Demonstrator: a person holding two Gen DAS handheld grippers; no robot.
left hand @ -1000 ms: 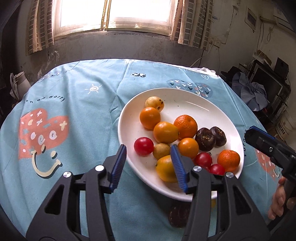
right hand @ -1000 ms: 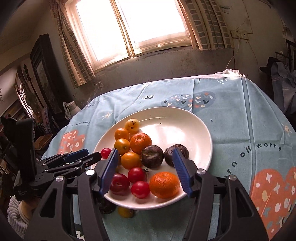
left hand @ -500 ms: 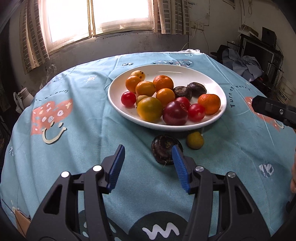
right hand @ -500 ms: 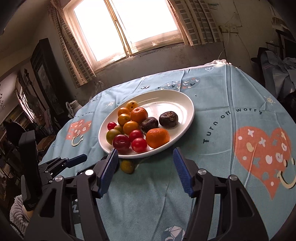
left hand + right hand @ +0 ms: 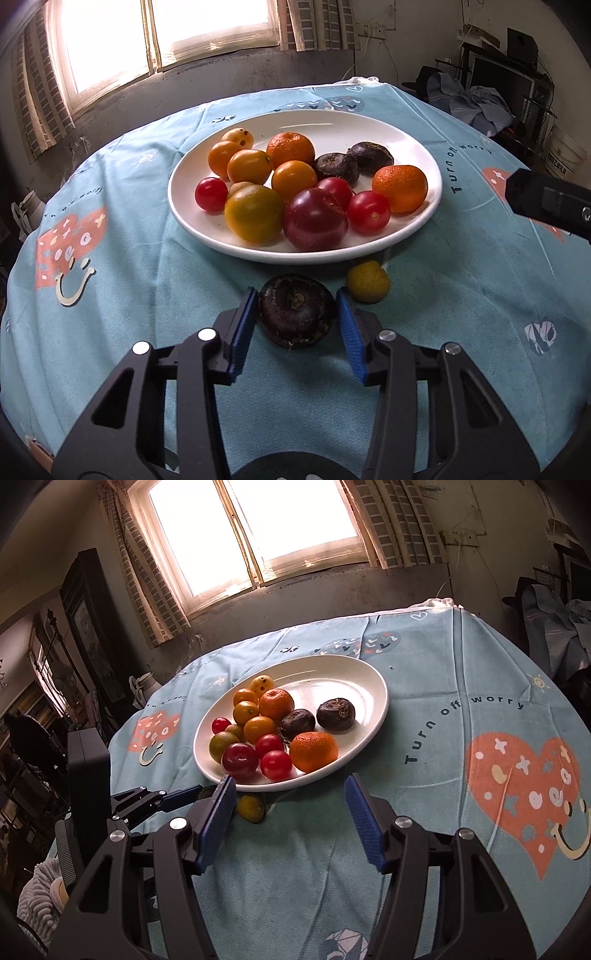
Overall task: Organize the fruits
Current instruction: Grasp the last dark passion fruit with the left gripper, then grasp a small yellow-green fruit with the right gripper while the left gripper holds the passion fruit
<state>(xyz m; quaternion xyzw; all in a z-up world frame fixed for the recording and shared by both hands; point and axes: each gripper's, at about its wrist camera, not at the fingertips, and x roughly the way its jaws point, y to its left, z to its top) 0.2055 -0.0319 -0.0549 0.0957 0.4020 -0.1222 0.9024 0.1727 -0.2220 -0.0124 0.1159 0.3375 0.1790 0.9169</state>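
Left gripper (image 5: 295, 319) straddled the dark fruit (image 5: 296, 311) dead ahead on the cloth (image 5: 147, 280), jaws closing, pads not quite touching. Right gripper (image 5: 290, 816) stood apart and empty, farther off beside the plate (image 5: 373, 716).

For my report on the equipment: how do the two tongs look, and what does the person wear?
Both tongs, left and right, are black plastic frames with silver rivets and ribbed blue pads. A fuzzy grey sleeve shows at the left hand.

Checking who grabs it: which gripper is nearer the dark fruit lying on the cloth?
Left. The left gripper straddles the dark fruit, jaws closing around it. The right gripper hangs open off to the side, near the plate.
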